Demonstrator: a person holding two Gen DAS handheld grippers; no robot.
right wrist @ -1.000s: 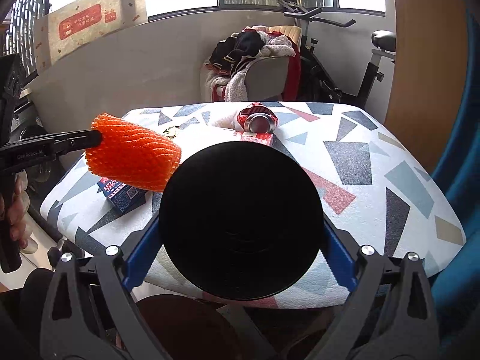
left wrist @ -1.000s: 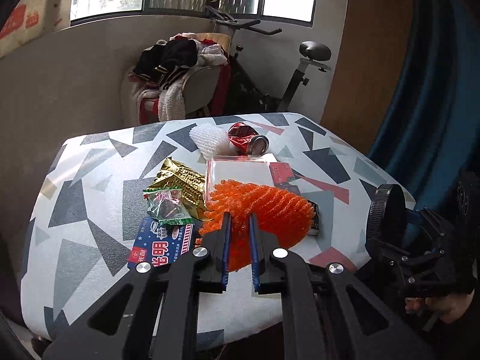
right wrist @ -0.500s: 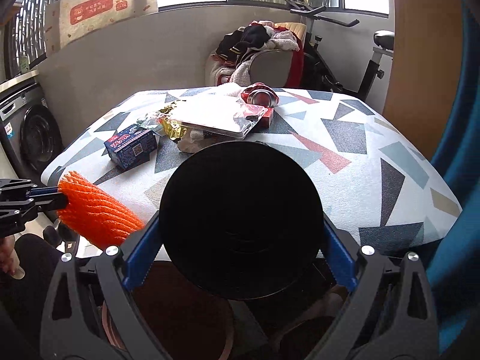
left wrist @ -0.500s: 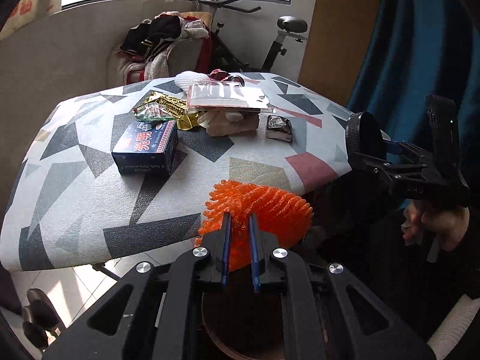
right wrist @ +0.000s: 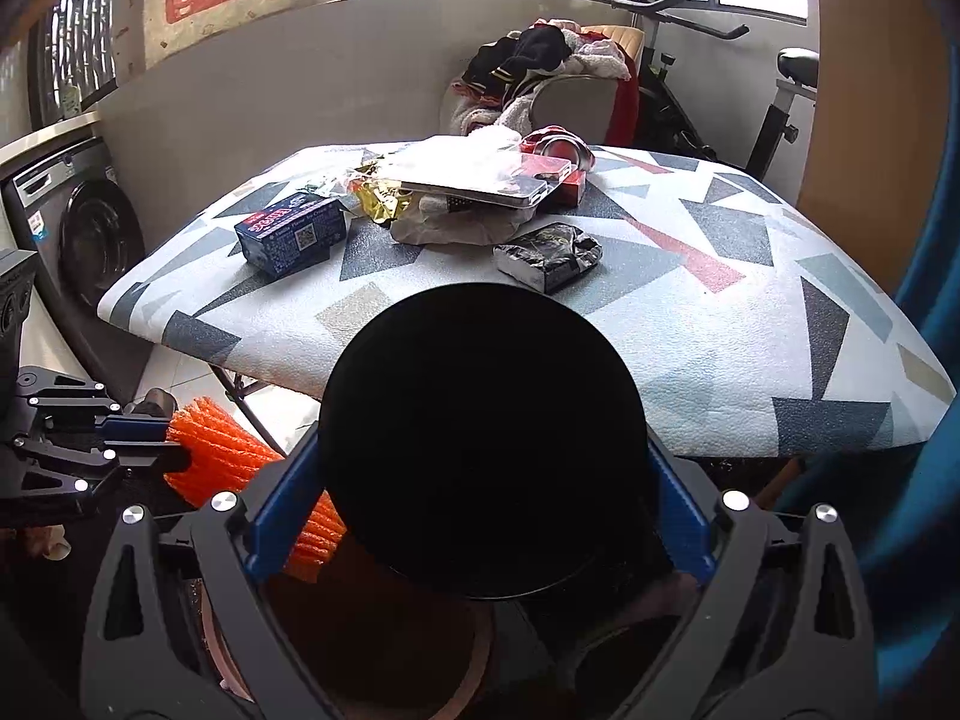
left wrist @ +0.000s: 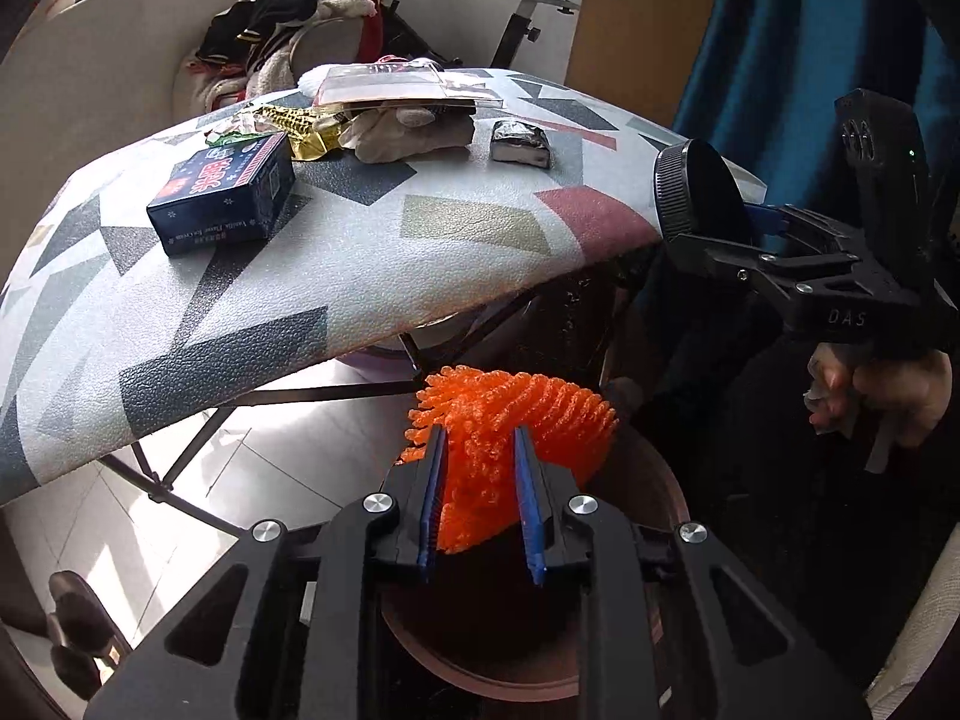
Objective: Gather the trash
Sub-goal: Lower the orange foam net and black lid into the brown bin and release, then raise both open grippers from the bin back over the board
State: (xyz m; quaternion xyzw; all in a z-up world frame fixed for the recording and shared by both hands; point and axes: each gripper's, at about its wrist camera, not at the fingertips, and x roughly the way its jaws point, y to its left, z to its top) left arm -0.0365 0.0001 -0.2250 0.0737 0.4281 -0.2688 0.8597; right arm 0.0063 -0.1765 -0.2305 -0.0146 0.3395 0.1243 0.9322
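An orange foam net (left wrist: pixel 510 414) hangs between the jaws of my left gripper (left wrist: pixel 479 438), just above the brown round bin (left wrist: pixel 660 480) under the table edge. The jaws are opening; the springy net still fills the gap and touches both pads. In the right wrist view the net (right wrist: pixel 204 450) sticks out from that gripper at the lower left. My right gripper (right wrist: pixel 480 480) is shut on a black round lid (right wrist: pixel 480 420), held beside the bin rim (right wrist: pixel 211 630). More trash lies on the patterned table (left wrist: pixel 360 252): a blue box (left wrist: pixel 222 192), a gold wrapper (left wrist: pixel 300 126), a dark foil packet (left wrist: pixel 521 144).
A clear plastic tray (left wrist: pixel 390 84) rests on crumpled paper (left wrist: pixel 402 138), with a red can (right wrist: pixel 561 147) behind. Folding table legs (left wrist: pixel 198 450) cross near the bin. A washing machine (right wrist: pixel 90 234) stands left, a clothes-laden chair (left wrist: pixel 300 18) and an exercise bike (left wrist: pixel 528 12) behind, a blue curtain (left wrist: pixel 780 60) right.
Both grippers dropped from table height to below its front edge. The net went down over the bin, and the left jaws spread apart around it. The lid stayed gripped.
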